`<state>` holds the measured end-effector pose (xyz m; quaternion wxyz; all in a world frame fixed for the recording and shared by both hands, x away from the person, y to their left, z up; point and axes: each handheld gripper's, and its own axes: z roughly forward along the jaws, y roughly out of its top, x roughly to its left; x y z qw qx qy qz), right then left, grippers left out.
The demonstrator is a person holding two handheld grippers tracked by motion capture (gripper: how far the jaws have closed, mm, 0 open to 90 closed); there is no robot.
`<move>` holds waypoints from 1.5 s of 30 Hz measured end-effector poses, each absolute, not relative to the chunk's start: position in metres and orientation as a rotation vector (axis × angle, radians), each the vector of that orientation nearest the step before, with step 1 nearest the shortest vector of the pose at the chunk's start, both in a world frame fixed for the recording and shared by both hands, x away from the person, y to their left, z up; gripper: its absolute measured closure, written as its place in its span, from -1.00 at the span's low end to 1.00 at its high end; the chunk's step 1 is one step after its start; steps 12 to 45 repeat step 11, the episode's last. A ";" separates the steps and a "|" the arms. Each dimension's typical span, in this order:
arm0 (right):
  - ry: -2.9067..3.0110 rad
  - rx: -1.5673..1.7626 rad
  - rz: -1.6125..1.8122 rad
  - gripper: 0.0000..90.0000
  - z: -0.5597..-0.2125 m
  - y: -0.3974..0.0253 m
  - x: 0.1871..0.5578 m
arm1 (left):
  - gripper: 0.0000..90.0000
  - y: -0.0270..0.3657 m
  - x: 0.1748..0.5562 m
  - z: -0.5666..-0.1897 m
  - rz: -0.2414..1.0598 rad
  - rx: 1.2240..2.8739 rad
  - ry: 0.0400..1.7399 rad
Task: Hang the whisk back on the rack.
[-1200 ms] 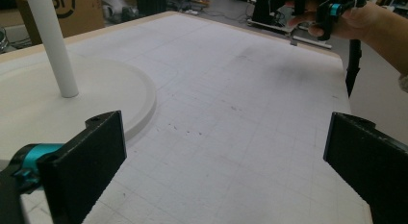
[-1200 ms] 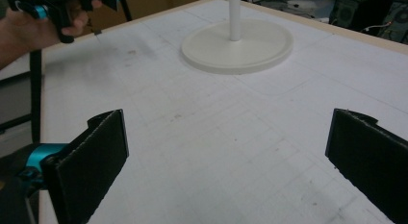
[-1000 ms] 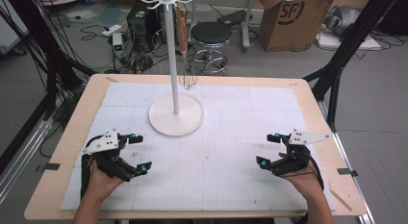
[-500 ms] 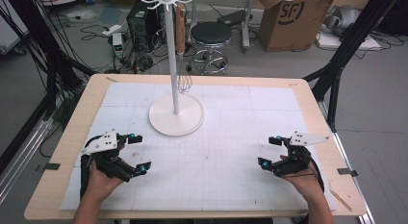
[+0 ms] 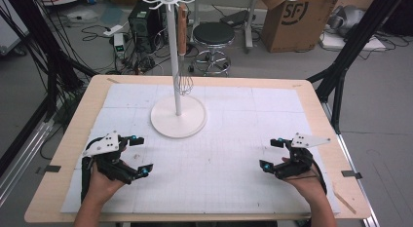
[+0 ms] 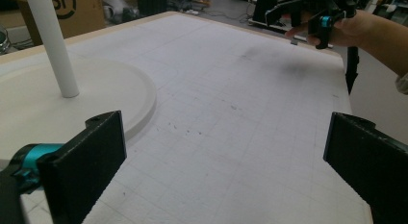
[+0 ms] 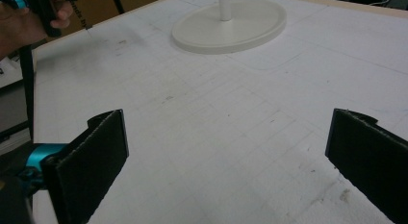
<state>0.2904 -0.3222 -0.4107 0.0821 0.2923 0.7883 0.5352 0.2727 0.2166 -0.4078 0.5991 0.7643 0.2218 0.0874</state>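
Nothing has shifted noticeably since the earlier frames: both grippers rest low on the table [image 5: 58, 188]. Left of the white stand [image 5: 178, 121], the left gripper [image 5: 137, 156] gapes wide, empty. A whisk [image 5: 184, 83] hangs beside the stand's pole. Right of the stand, the right gripper [image 5: 272, 153] is equally spread, empty. Reaching carelessly could knock the stand and swing the whisk loose.

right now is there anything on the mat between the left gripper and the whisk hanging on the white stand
Nothing visible blocks the way. The left gripper is open over bare mat. The whisk hangs beside the stand's pole, above the round base, so the gripper would have to reach over the base.
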 end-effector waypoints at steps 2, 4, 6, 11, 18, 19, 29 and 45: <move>2.354 0.877 1.603 -0.99 -0.411 -0.322 0.290 | -0.96 0.217 0.273 -0.408 0.205 1.777 0.513; 2.355 0.878 1.605 -0.99 -0.411 -0.322 0.290 | -0.96 0.217 0.273 -0.409 0.202 1.776 0.516; 2.354 0.875 1.605 -0.99 -0.411 -0.323 0.290 | -0.96 0.216 0.273 -0.409 0.199 1.779 0.516; 2.356 0.873 1.605 -0.99 -0.411 -0.322 0.291 | -0.96 0.217 0.273 -0.410 0.201 1.780 0.519; 2.356 0.873 1.605 -0.99 -0.411 -0.322 0.291 | -0.96 0.217 0.273 -0.410 0.201 1.780 0.519; 2.356 0.873 1.605 -0.99 -0.411 -0.322 0.291 | -0.96 0.217 0.273 -0.410 0.201 1.780 0.519; 2.356 0.873 1.605 -0.99 -0.411 -0.322 0.291 | -0.96 0.217 0.273 -0.410 0.201 1.780 0.519; 2.356 0.873 1.605 -0.99 -0.411 -0.322 0.291 | -0.96 0.217 0.273 -0.410 0.201 1.780 0.519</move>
